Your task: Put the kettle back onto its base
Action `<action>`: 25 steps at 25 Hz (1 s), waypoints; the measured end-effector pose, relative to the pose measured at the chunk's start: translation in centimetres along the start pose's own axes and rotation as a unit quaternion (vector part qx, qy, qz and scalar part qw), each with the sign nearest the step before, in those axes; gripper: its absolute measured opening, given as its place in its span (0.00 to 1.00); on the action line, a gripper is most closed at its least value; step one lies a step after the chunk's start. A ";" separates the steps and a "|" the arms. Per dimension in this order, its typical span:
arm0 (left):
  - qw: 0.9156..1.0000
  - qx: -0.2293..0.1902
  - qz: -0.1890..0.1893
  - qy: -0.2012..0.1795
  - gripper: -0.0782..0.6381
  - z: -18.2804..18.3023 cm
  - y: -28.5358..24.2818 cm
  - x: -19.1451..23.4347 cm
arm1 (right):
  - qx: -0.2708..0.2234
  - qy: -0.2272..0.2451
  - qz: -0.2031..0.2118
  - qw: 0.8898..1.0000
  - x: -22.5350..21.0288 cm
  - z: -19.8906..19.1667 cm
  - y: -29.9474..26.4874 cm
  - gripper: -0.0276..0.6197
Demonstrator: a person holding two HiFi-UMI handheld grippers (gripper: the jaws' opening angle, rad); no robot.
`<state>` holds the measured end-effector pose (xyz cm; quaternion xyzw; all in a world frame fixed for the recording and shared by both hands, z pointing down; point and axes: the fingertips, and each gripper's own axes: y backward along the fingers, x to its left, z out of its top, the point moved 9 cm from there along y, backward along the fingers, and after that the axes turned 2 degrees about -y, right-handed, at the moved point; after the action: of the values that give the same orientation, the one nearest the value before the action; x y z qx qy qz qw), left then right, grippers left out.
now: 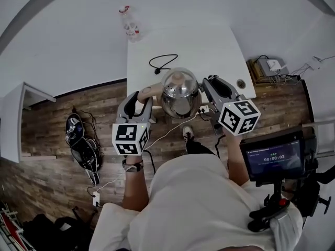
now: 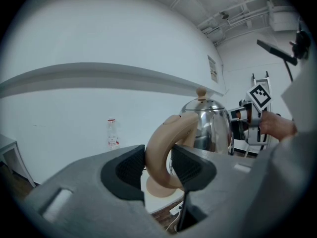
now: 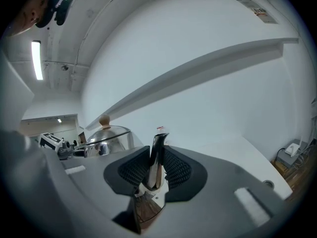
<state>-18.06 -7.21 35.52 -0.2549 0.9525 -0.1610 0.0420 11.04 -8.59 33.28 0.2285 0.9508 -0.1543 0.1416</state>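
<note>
A shiny steel kettle [image 1: 180,93] with a wooden lid knob hangs between my two grippers, over the near edge of the white table [image 1: 209,46]. My left gripper [image 1: 144,94] is shut on its curved beige handle [image 2: 166,143]; in the left gripper view both pads of the left gripper [image 2: 157,167] press on the handle. My right gripper [image 1: 209,82] is shut on the kettle's thin steel spout [image 3: 157,155], and the kettle body [image 3: 106,138] shows to the left of the right gripper [image 3: 156,170]. I cannot make out the base in any view.
A black cable [image 1: 162,63] lies looped on the table beyond the kettle. A plastic bottle [image 1: 129,25] stands at the far left corner. Dark bags [image 1: 78,140] and cords lie on the wooden floor to the left. A timer screen [image 1: 272,156] sits near right.
</note>
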 end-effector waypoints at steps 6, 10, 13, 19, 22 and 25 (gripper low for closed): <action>1.000 0.006 0.019 0.005 0.36 -0.2 -2.5 1.6 | 0.011 0.003 0.020 1.000 -1.6 0.3 -3.7 0.18; 0.999 0.017 0.035 0.002 0.36 -1.3 -3.6 1.6 | 0.019 0.003 0.034 0.999 -3.1 -0.6 -5.3 0.18; 0.999 0.024 0.044 0.004 0.36 -2.0 -3.7 1.3 | 0.026 0.012 0.041 0.999 -3.5 -1.2 -5.8 0.18; 0.997 0.039 0.060 0.012 0.36 -3.6 -4.9 1.5 | 0.048 0.023 0.053 0.997 -4.7 -2.5 -7.7 0.18; 0.997 0.044 0.061 0.019 0.36 -4.7 -6.3 2.1 | 0.059 0.026 0.059 0.996 -5.8 -3.3 -9.1 0.18; 0.997 0.047 0.060 0.024 0.36 -5.9 -7.3 2.5 | 0.069 0.026 0.069 0.995 -6.6 -4.2 -10.2 0.18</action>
<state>-17.73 -12.71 43.50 -0.1913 0.9581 -0.2092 0.0405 11.02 -18.31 41.68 0.3069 0.9230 -0.2036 0.1113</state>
